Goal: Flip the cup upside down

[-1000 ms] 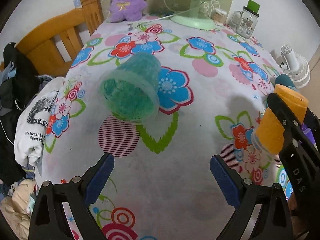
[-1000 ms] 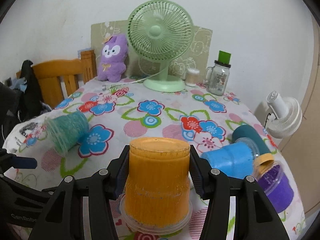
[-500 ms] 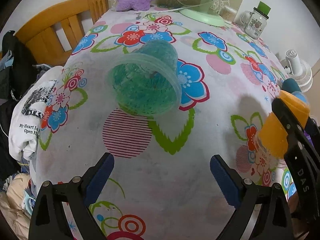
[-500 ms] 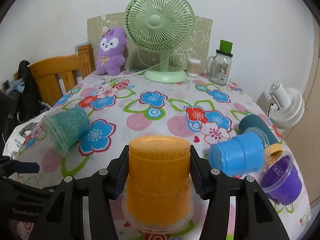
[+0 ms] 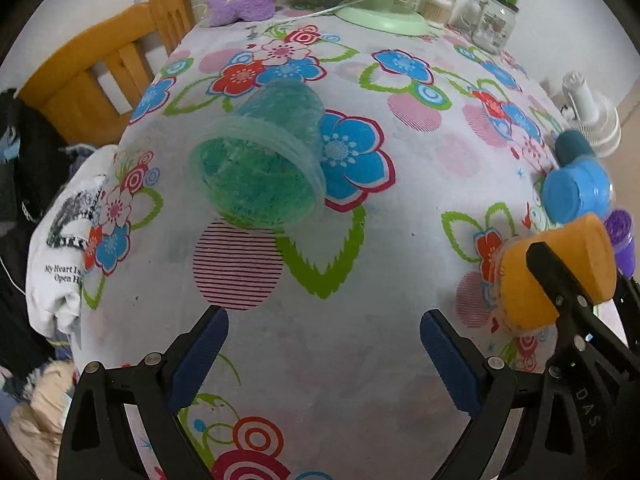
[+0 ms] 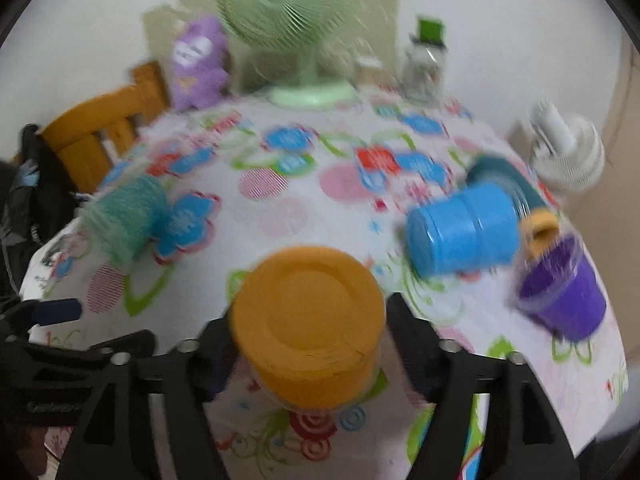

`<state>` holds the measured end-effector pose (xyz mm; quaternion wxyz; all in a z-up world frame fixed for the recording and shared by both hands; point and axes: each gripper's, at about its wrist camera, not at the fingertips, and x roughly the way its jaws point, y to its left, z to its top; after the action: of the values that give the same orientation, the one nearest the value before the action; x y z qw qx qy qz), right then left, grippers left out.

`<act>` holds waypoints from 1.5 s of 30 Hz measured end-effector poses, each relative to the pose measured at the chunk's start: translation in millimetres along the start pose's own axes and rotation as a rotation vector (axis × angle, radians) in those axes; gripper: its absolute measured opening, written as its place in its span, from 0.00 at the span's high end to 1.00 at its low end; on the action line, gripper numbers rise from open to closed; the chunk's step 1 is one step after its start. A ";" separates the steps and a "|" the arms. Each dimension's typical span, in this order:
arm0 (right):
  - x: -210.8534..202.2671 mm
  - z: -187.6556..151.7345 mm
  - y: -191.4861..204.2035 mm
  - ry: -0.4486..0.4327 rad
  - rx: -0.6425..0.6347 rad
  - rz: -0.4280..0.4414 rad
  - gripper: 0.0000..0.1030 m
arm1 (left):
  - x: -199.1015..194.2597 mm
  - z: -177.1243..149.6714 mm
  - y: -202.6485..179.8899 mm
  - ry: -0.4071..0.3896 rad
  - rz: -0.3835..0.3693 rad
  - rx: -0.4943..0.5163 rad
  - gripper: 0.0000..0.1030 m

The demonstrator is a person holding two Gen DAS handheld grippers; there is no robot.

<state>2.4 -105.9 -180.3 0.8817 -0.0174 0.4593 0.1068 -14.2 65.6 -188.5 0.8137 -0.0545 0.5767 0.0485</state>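
On the floral surface (image 5: 360, 360) a green cup (image 5: 260, 164) lies sideways; left gripper (image 5: 324, 344) jaws gape empty; right gripper (image 6: 308, 340) jaws clamp the inverted orange cup (image 6: 308, 316).

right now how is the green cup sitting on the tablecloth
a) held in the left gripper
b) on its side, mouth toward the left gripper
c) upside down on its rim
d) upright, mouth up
b: the green cup lies on its side on the floral tablecloth, open mouth facing the open left gripper, which holds nothing.
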 end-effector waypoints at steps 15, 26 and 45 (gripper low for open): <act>-29.7 14.5 -26.4 0.084 0.047 0.107 0.23 | -18.0 -1.9 -18.0 0.084 0.004 0.013 0.05; -88.8 35.4 -39.6 0.014 -0.015 0.128 0.12 | -75.2 -1.5 -38.1 0.016 -0.023 0.004 0.05; -177.5 82.0 -56.5 -0.015 0.030 0.126 0.06 | -179.8 14.3 -67.4 -0.177 -0.013 0.012 0.04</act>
<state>-18.5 -181.1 7.6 0.8767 0.0257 0.4546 0.1554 -50.6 -2.0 -11.9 0.8620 -0.0487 0.5025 0.0444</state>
